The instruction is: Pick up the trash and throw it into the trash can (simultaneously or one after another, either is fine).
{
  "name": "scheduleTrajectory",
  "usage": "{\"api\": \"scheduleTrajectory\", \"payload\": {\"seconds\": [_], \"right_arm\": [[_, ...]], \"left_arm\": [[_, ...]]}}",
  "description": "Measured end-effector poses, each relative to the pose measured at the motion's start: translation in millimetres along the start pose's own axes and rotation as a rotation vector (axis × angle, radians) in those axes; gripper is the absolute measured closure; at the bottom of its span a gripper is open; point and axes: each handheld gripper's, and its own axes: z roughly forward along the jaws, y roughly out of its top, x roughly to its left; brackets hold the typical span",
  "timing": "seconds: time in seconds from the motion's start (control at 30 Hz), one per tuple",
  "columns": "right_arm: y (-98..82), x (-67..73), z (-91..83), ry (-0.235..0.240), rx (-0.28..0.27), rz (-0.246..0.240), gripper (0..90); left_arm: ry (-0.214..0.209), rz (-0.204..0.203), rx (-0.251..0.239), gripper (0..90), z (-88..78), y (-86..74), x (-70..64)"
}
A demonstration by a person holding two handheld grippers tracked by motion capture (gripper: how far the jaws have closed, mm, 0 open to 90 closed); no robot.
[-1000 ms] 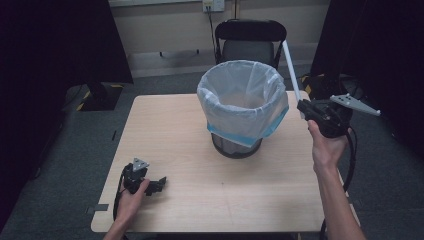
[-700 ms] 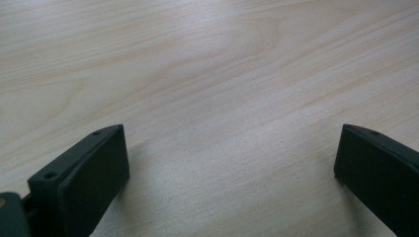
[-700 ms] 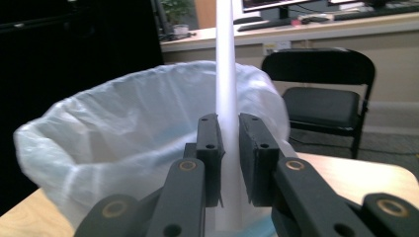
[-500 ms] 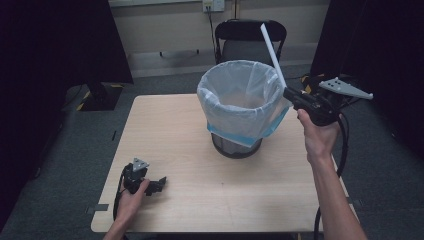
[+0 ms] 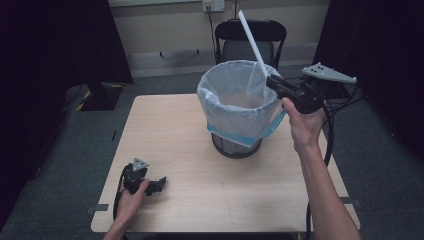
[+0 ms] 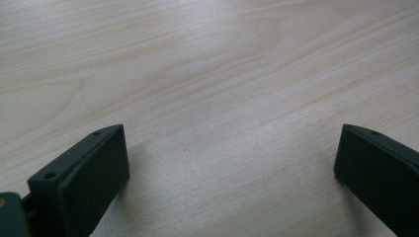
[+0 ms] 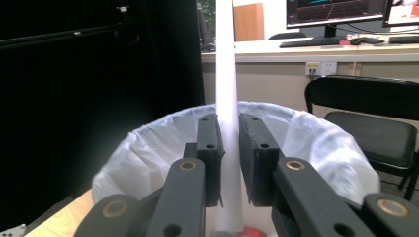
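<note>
Right gripper (image 5: 272, 81) clamped on a long white straw (image 5: 251, 41) (plain, upright) above the lined bin (image 5: 240, 107); left gripper (image 5: 159, 183) wide open.

Both arms are bare, with no sleeves in sight. The right gripper (image 5: 272, 80) is black, with a grey three-cornered plate (image 5: 328, 74) on top and a black cable (image 5: 327, 145) trailing. Its flat jaws carry small screw holes; brass-coloured pivots (image 7: 295, 165) mark the linkage. The left gripper (image 5: 159, 183) is black too, with a smaller grey plate.
</note>
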Motion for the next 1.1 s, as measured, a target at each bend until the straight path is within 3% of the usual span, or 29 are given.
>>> {"api": "scheduleTrajectory", "payload": {"seconds": [0.53,0.73,0.77,0.83,0.9,1.1], "right_arm": [[17.8,20.2,37.7,0.08,0.044,-0.018,80.5],[14.1,19.6,51.6,0.096,0.108,-0.032,79.1],[12.8,18.1,52.7,0.1,0.118,-0.033,76.2],[10.5,15.1,54.2,0.098,0.124,-0.018,62.1],[8.2,13.3,55.1,0.087,0.139,-0.014,55.6],[7.2,12.6,54.0,0.093,0.147,-0.014,45.4]], "left_arm": [[0.0,0.0,0.0,0.0,0.0,0.0,0.0],[0.0,0.0,0.0,0.0,0.0,0.0,0.0],[0.0,0.0,0.0,0.0,0.0,0.0,0.0],[-0.001,0.0,0.0,0.0,0.0,0.0,0.0],[0.0,0.0,0.0,0.0,0.0,0.0,0.0],[-0.001,0.0,0.0,0.0,0.0,0.0,0.1]]}}
